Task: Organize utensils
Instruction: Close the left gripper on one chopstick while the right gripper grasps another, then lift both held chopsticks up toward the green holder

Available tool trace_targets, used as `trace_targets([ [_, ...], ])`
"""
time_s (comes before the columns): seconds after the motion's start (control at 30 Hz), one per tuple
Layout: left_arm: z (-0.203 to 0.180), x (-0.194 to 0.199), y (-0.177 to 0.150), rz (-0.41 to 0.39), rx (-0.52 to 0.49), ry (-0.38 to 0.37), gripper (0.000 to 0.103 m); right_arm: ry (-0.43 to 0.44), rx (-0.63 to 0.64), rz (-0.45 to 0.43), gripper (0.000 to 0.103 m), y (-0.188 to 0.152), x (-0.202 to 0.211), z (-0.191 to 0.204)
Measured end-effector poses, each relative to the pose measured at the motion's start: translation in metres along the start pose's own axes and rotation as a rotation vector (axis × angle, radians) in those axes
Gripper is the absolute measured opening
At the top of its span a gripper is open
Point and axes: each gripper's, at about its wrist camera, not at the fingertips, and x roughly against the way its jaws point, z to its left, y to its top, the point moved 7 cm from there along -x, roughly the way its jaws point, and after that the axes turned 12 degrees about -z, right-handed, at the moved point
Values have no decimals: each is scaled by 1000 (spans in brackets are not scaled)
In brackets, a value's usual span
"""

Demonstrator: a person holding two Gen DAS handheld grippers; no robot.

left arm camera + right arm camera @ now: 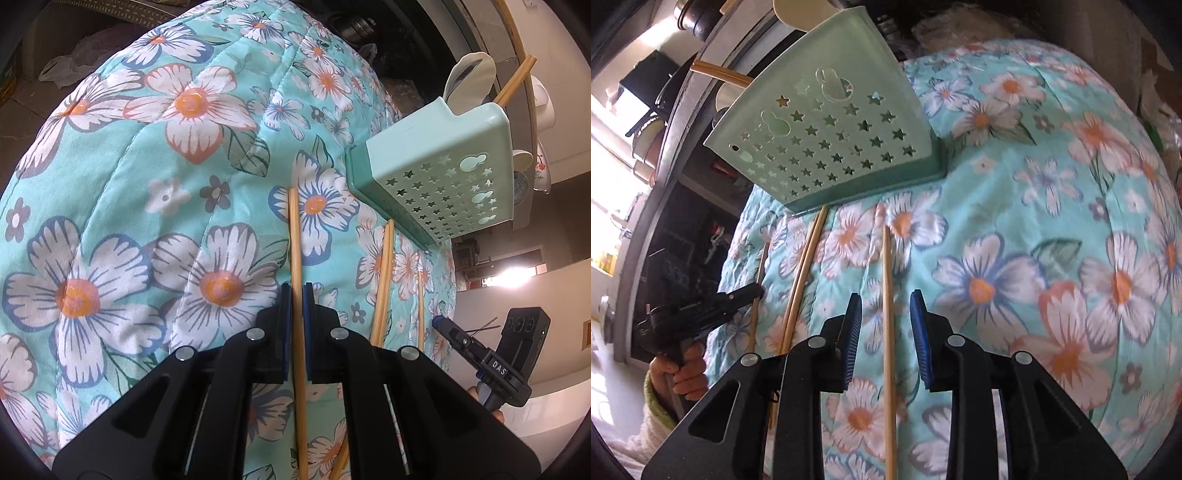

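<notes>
Four loose chopsticks [885,254], one holder [827,122], left claw [297,291] clamping one, right claw [885,295] parted around another.

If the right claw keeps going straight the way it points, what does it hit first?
Most likely the floral cloth, along the chopstick lying between its open pads. The green utensil holder stands further on in that line; depth is hard to judge.

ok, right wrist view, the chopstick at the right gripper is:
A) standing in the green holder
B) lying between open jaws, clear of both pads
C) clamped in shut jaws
B: the right gripper has its jaws apart, and the chopstick lies on the floral cloth with a gap to each blue pad.
</notes>
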Motion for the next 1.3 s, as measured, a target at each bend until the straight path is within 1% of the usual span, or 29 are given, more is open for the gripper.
trace_targets([
  [0.1, 0, -1, 0, 2, -5, 2, 6, -40, 54, -2, 27, 8, -19, 0],
  [0.17, -1, -1, 0, 2, -7, 3, 6, -61, 74, 12, 27, 9, -33, -1],
  [0.2, -1, -1, 1, 3, -10, 3, 6, -67, 83, 9, 23, 9, -36, -1],
  [0.23, -1, 0, 1, 4, -13, 4, 6, -79, 95, 4, 15, 9, -38, -1],
  [0.3, -2, 0, 1, 9, -21, 5, 7, -79, 97, 4, 7, 9, -38, -1],
  [0.47, -7, -1, 7, 15, -57, 32, 7, -70, 87, 6, 7, 2, -35, -2],
  [0.63, -7, -5, 19, 26, -54, 57, 7, -52, 56, 9, 7, -2, -35, -7],
  [0.7, -8, -7, 24, 24, -68, 78, 7, -46, 50, 11, 7, -2, -34, -9],
  [0.93, -16, -15, 33, 21, -158, 165, 7, -37, 37, 23, 7, 3, -34, -13],
  [1.13, -25, -21, 33, -2, -253, 236, 9, -57, 69, 25, 8, 8, -37, -6],
  [1.3, -32, -24, 31, -32, -331, 284, 9, -80, 94, 5, 8, 8, -39, -2],
])
